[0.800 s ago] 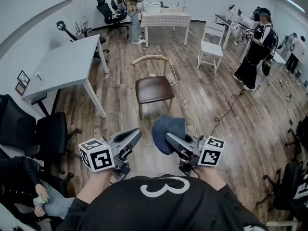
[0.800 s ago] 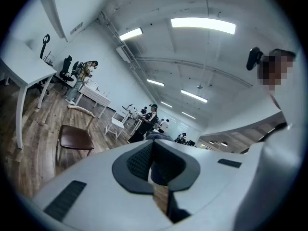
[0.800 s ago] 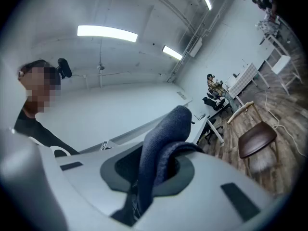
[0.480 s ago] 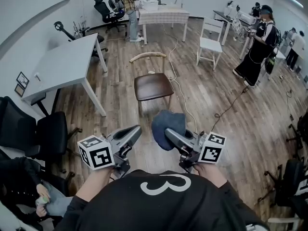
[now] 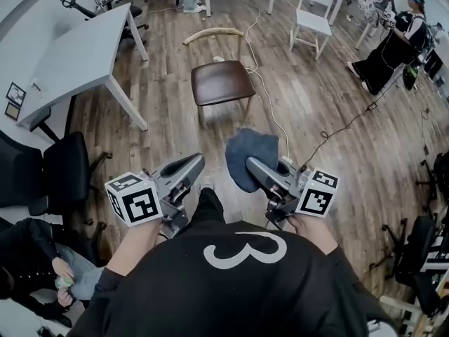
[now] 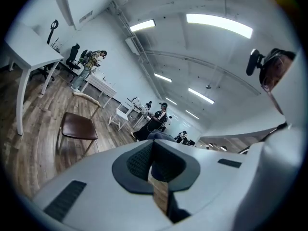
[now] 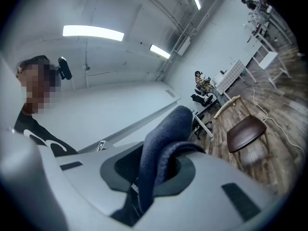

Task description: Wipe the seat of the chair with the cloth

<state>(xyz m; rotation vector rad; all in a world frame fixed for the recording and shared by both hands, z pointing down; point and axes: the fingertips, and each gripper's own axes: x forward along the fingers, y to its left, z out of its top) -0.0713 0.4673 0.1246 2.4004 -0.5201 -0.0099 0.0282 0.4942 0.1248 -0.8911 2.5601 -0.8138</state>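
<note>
Blue cloth [image 5: 243,150] in right gripper [image 5: 254,167]

Bare wooden floor [image 5: 210,135] lies open at mid-frame, up to the chair [image 5: 223,83]. A cable [image 5: 270,118] trails past its right side. The desk [image 5: 77,62] at upper left and an office chair [image 5: 63,177] hem the left.

The chair [image 5: 222,83] stands upright on the wood floor, with a dark brown seat on slim legs and a curved pale-wood backrest on the seat's 12 o'clock side. The dark blue cloth [image 5: 249,153] is bunched and folded, pinched between the jaws of the right gripper [image 5: 251,166]. It hangs at 6 o'clock from the chair, well apart from it.
</note>
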